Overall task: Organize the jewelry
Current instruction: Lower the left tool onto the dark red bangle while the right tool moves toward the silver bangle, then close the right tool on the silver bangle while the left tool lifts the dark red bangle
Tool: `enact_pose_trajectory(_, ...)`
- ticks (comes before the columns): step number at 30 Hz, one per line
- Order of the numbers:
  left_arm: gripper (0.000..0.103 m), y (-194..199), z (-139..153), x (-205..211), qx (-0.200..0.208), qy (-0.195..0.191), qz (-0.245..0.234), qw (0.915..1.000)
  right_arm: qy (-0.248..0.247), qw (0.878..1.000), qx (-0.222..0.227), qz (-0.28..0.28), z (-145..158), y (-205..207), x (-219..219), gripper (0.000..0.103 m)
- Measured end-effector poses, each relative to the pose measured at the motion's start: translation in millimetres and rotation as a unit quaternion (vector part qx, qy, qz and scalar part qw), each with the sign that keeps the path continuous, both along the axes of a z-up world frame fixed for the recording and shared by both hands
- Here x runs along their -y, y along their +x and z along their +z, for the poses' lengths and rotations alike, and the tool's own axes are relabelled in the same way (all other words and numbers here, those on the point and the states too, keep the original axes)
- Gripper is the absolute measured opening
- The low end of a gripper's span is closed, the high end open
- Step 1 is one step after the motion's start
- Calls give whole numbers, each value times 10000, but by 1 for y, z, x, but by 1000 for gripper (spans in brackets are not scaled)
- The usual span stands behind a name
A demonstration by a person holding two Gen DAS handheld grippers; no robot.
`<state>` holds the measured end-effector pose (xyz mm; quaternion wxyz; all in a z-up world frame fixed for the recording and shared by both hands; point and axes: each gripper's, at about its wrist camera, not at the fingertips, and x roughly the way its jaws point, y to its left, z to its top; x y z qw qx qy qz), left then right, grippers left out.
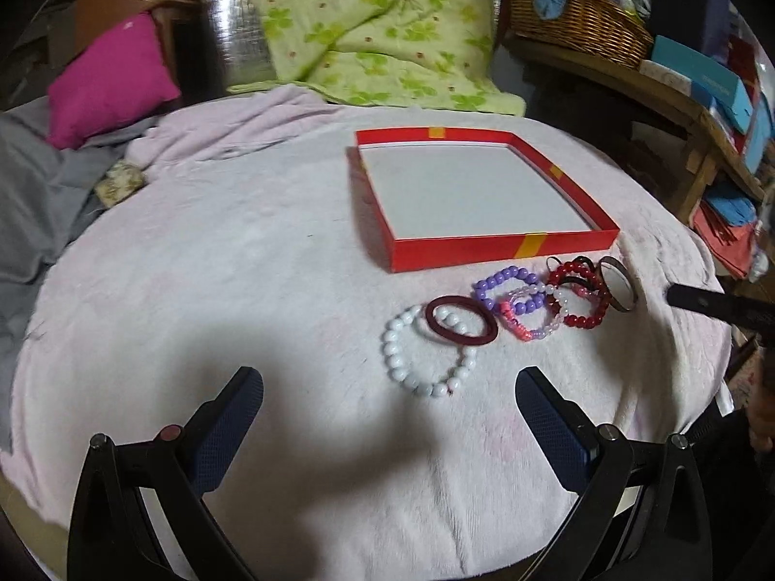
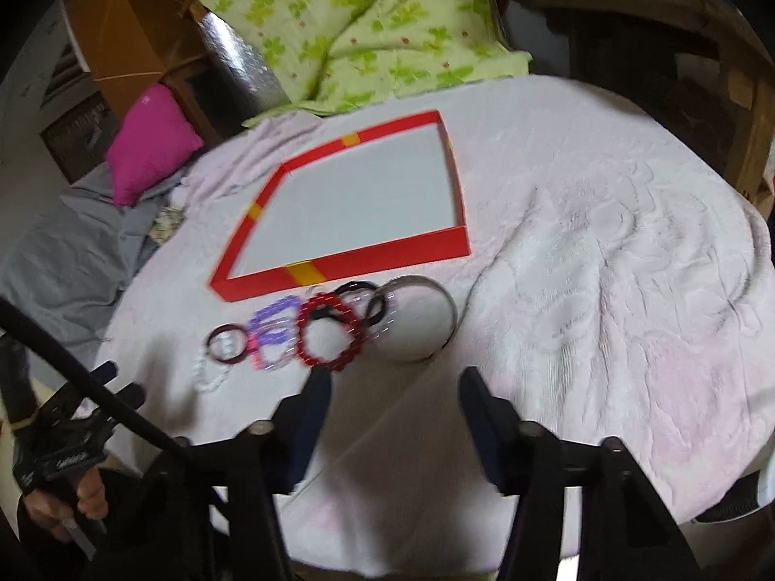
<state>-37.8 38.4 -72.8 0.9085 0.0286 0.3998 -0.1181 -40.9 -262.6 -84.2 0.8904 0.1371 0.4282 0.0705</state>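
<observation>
A shallow red box (image 1: 503,247) with a white floor lies on the pale pink blanket (image 1: 242,266). In front of it lies a row of jewelry: a white bead bracelet (image 1: 395,358), a maroon band (image 1: 460,340), a purple bead bracelet (image 1: 499,278), a pink and clear one (image 1: 520,327), a red bead bracelet (image 1: 588,322) and a metal bangle (image 1: 625,285). My left gripper (image 1: 390,380) hangs open just short of the white bracelet. My right gripper (image 2: 395,377) is open with nothing between its fingers, near the red bracelet (image 2: 302,334) and the bangle (image 2: 450,310).
A green quilt (image 1: 378,34) and a pink cushion (image 1: 111,82) lie behind the blanket, grey cloth (image 1: 34,203) to the left. A wicker basket (image 1: 576,24) and boxes sit on a wooden shelf (image 1: 678,111) at the right. A hand (image 2: 87,494) holds the left gripper.
</observation>
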Motion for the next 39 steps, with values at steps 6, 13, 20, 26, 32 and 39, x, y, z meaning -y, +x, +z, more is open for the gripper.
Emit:
enact_pose_trajectory(6,100,28,-14,-3,-330,-264,-192,9989,-281,9992,-159,-219,-14,41,5,54)
enact_pose_trajectory(13,73,49,-22,7,-524,-326,-495,9969,-620,9964,-471,-321,-32,72,7,21)
enact_pose_trajectory(20,39,69,-33,18,-824,-420,-703,9932,-838,9951,-332,-401,-30,75,6,8)
enact_pose_trajectory(26,12,69,-34,24,-777,-419,-865,9923,-688,9965,-203,-427,-28,67,14,8)
enact_pose_trajectory(32,8,62,-26,28,-529,-455,-1036,9922,-526,9973,2,-520,-18,57,22,7)
enact_pose_trajectory(39,7,56,-18,25,-355,-585,-1158,9909,-288,9968,242,-699,-8,45,34,7)
